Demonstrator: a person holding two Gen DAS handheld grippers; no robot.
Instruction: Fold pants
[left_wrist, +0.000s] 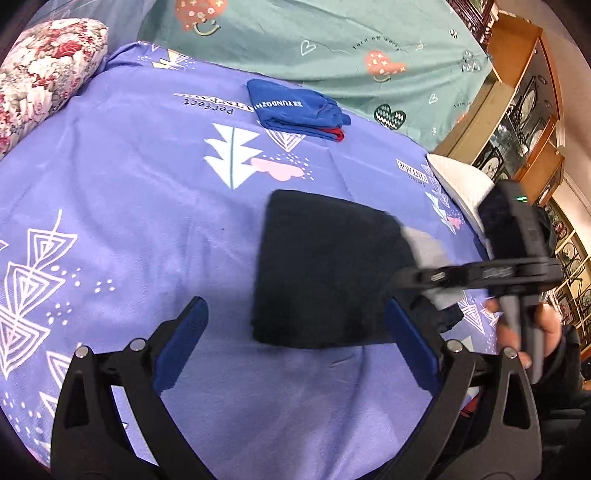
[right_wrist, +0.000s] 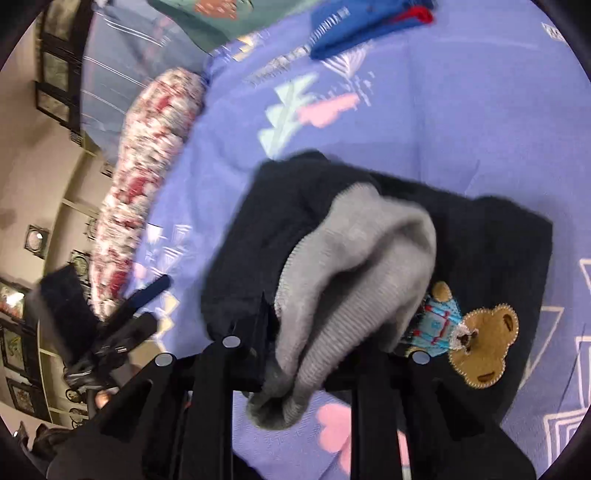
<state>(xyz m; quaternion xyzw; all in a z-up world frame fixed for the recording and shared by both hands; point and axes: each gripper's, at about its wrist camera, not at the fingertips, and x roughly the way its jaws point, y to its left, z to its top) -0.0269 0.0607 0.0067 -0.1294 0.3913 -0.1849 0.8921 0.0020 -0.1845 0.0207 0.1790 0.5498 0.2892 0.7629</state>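
The black pants (left_wrist: 325, 269) lie folded into a thick square on the purple patterned bed sheet (left_wrist: 129, 221). They have a grey ribbed cuff (right_wrist: 354, 280) and a teddy bear patch (right_wrist: 480, 343). My left gripper (left_wrist: 295, 339) is open and empty just in front of the fold, its blue pads (left_wrist: 181, 347) spread wide. My right gripper (right_wrist: 314, 354) is shut on the grey cuff and the black fabric at the pants' right edge; it also shows in the left wrist view (left_wrist: 480, 275).
A folded blue garment with a red edge (left_wrist: 295, 110) lies farther back on the sheet. A floral pillow (left_wrist: 44, 74) is at the far left, a white pillow (left_wrist: 461, 181) at the right. A teal blanket (left_wrist: 332, 44) and wooden shelves (left_wrist: 524, 110) lie beyond.
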